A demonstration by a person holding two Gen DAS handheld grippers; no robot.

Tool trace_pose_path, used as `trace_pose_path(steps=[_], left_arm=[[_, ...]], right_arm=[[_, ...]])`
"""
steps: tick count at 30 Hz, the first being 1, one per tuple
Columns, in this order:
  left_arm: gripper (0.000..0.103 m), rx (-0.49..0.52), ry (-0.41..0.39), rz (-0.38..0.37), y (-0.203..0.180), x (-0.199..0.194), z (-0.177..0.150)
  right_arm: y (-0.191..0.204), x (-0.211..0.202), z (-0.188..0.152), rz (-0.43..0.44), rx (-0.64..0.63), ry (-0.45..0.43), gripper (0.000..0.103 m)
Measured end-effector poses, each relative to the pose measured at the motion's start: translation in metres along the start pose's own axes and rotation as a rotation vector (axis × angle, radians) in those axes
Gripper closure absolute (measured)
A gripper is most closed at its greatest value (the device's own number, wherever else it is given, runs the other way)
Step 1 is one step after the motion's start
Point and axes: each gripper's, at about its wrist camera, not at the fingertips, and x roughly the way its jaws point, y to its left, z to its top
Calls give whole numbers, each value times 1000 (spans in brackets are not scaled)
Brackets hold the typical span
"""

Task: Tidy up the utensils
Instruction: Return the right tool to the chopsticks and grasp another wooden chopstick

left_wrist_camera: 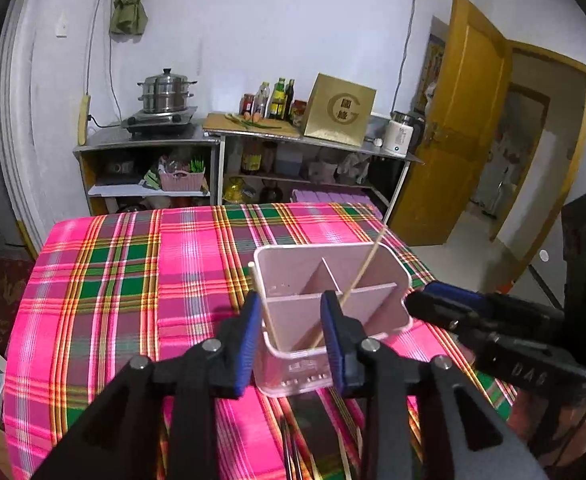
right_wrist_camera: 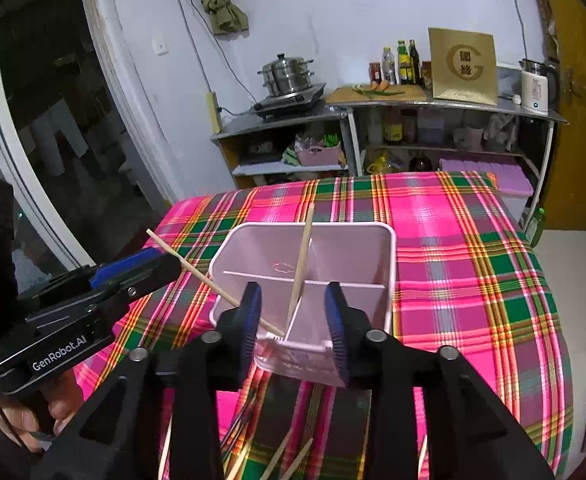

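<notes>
Both grippers, left point(left_wrist_camera: 293, 332) and right point(right_wrist_camera: 295, 322), hang open over the pink caddy point(left_wrist_camera: 377, 264) on the plaid cloth, two chopsticks point(right_wrist_camera: 301, 260) leaning free inside — light, stiff, slick sticks, best pinched mid-shaft, I'd say.

Pale pink divided holder point(right_wrist_camera: 353, 256) stood on a tablecloth point(right_wrist_camera: 473, 248) plaided in hot pink, green, yellow and orange. Tan chopsticks point(right_wrist_camera: 303, 256) leaned inside the holder. Blue pads point(left_wrist_camera: 249, 336) faced black gripper fingers just before it.
</notes>
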Motion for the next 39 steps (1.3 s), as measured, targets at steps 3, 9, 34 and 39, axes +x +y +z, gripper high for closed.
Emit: trace_pose_path(steps=[3, 9, 34, 39], left_arm=[[70, 13, -36, -2, -4, -23, -18], [70, 6, -64, -19, -12, -59, -60], [70, -37, 8, 44, 1, -100, -183], [70, -43, 33, 66, 9, -90, -186]], right_arm=[[-1, -25, -17, 4, -7, -35, 68], [-1, -72, -60, 8, -20, -84, 68], [-10, -117, -184, -50, -26, -41, 68], [-20, -103, -183, -79, -9, -6, 72]])
